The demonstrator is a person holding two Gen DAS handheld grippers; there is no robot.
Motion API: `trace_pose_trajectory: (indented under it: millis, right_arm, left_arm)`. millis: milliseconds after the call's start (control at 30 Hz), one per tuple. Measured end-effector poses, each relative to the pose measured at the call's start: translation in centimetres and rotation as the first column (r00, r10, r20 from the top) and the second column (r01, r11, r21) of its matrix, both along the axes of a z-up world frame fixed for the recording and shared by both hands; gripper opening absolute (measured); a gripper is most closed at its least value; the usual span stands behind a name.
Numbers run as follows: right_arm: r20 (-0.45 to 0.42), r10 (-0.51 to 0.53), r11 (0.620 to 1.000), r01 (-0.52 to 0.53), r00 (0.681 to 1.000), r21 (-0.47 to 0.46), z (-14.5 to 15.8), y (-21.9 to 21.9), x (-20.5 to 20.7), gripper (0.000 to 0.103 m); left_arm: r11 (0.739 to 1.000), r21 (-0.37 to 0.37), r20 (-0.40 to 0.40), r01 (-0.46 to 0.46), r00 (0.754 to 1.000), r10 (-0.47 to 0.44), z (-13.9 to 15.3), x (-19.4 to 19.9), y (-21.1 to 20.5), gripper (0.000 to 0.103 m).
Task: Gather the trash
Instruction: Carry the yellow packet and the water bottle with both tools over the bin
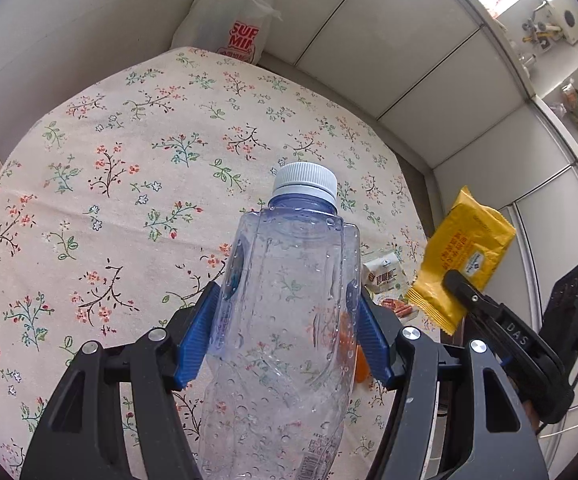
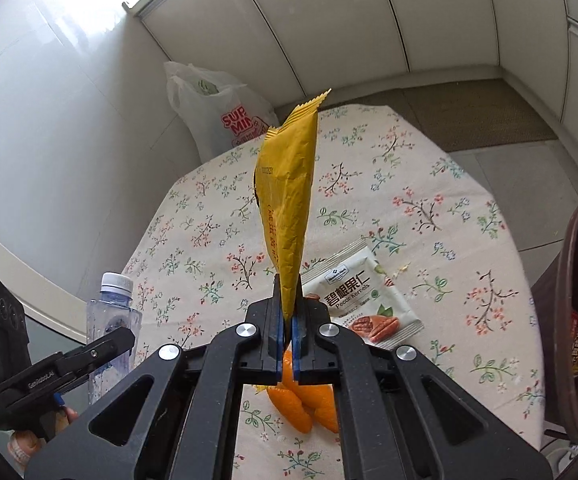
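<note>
The left gripper [image 1: 289, 320] has its jaws partway open and clamped on the sides of a clear plastic bottle [image 1: 285, 312] with a white cap, held above the counter [image 1: 129, 160] and its floral cloth. The right gripper [image 2: 288, 320] has its jaws pressed together on the lower edge of a yellow wrapper [image 2: 289, 200], lifted clear of the counter. Beneath it lie a white pecan packet [image 2: 363, 300] and orange peel [image 2: 309, 404], near each other. A white plastic bag [image 2: 217, 108] stands at the counter's far edge.
</note>
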State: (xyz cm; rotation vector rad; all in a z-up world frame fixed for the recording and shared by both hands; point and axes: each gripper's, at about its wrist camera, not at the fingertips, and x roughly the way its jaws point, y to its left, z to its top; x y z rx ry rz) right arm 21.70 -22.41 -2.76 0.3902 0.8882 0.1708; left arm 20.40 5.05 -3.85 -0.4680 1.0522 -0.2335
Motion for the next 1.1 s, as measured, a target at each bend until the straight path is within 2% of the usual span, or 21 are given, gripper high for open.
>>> trace_pose_trajectory:
  millis: [433, 767, 1100]
  right_arm:
    - [0.1, -0.037, 0.991, 0.05, 0.994, -0.128, 2.7, -1.8, -3.1, 0.002]
    - [0.145, -0.111, 0.973, 0.138, 0.983, -0.186, 3.9, -4.7, -4.8, 0.002]
    - [0.195, -0.189, 0.929, 0.239, 0.962, -0.282, 5.3, -8.3, -7.3, 0.002]
  left_arm:
    - [0.997, 0.075, 0.075, -0.002, 0.997, -0.004, 1.4, -1.5, -2.0, 0.064]
    - [0.98, 0.2, 0.232, 0.008, 0.971, -0.055, 4.0, -3.9, -5.4, 0.064]
    - [0.97, 0.233, 0.231, 0.067, 0.965, -0.122, 3.5, -5.3, -8.7, 0.064]
